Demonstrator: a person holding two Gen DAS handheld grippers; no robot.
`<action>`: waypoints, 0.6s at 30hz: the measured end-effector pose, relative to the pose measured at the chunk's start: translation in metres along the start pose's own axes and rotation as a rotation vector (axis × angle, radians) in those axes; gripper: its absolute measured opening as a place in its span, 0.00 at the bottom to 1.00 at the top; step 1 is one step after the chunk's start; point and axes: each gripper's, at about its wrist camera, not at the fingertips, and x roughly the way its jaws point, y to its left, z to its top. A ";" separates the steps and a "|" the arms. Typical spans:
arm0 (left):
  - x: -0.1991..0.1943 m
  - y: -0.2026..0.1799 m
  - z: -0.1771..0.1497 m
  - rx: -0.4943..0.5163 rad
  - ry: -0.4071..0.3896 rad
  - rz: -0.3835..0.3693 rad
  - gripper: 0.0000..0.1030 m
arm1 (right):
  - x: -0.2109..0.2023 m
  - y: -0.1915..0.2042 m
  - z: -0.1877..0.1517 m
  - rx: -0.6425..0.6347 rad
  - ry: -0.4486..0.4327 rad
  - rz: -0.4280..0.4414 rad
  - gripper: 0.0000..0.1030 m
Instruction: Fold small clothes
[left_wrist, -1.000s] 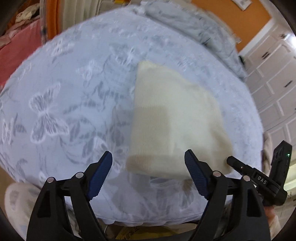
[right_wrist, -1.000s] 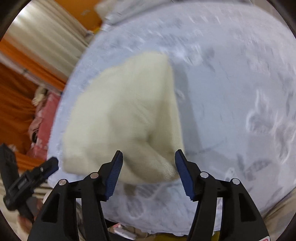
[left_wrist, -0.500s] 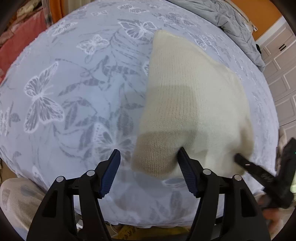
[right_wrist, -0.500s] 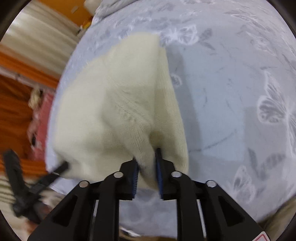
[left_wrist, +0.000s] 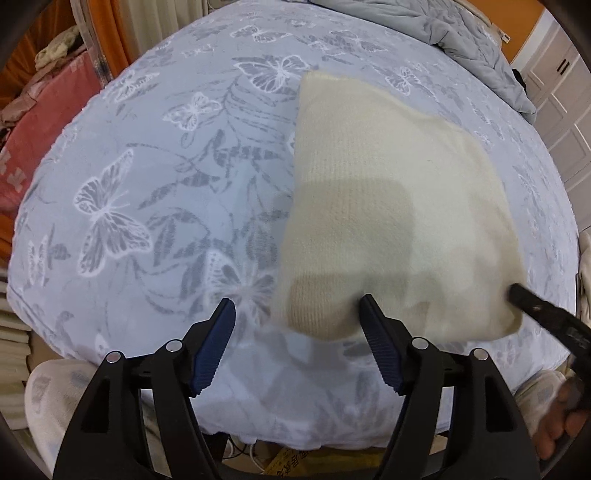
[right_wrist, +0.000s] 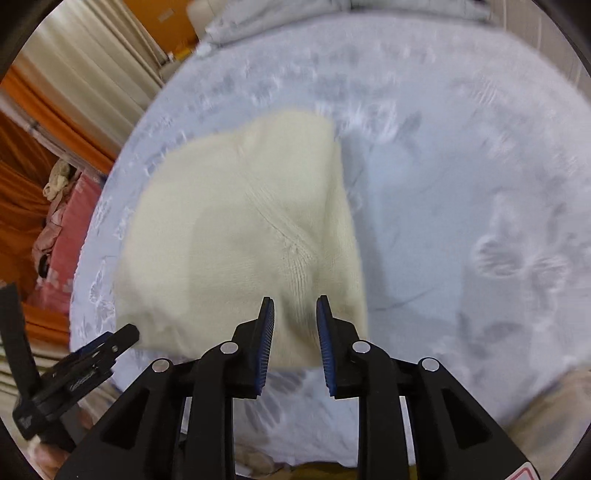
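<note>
A cream knitted garment (left_wrist: 388, 206) lies folded on the butterfly-print bedspread (left_wrist: 147, 184), at about two o'clock in the left wrist view and ten o'clock in the right. The left gripper (left_wrist: 297, 325) opens, its pads apart around the near left corner without pressing it; the right gripper (right_wrist: 293, 325) also opens, its narrow gap just above the near right edge, pinching nothing. This looks like release after a fold, and the next move probably calls for regripping the near edge for another fold.

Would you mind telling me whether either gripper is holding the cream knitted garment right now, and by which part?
Nothing is held. The right gripper is opening over the cream knit's near edge; the left gripper stands wide, also opening.
</note>
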 end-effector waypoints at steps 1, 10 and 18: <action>-0.004 -0.001 -0.002 0.005 -0.007 0.006 0.64 | -0.010 0.001 -0.006 -0.005 -0.021 -0.011 0.29; -0.042 -0.034 -0.036 0.106 -0.108 0.040 0.69 | -0.047 -0.010 -0.053 0.020 -0.127 -0.103 0.54; -0.046 -0.051 -0.068 0.129 -0.145 0.052 0.78 | -0.049 -0.022 -0.093 0.003 -0.143 -0.148 0.57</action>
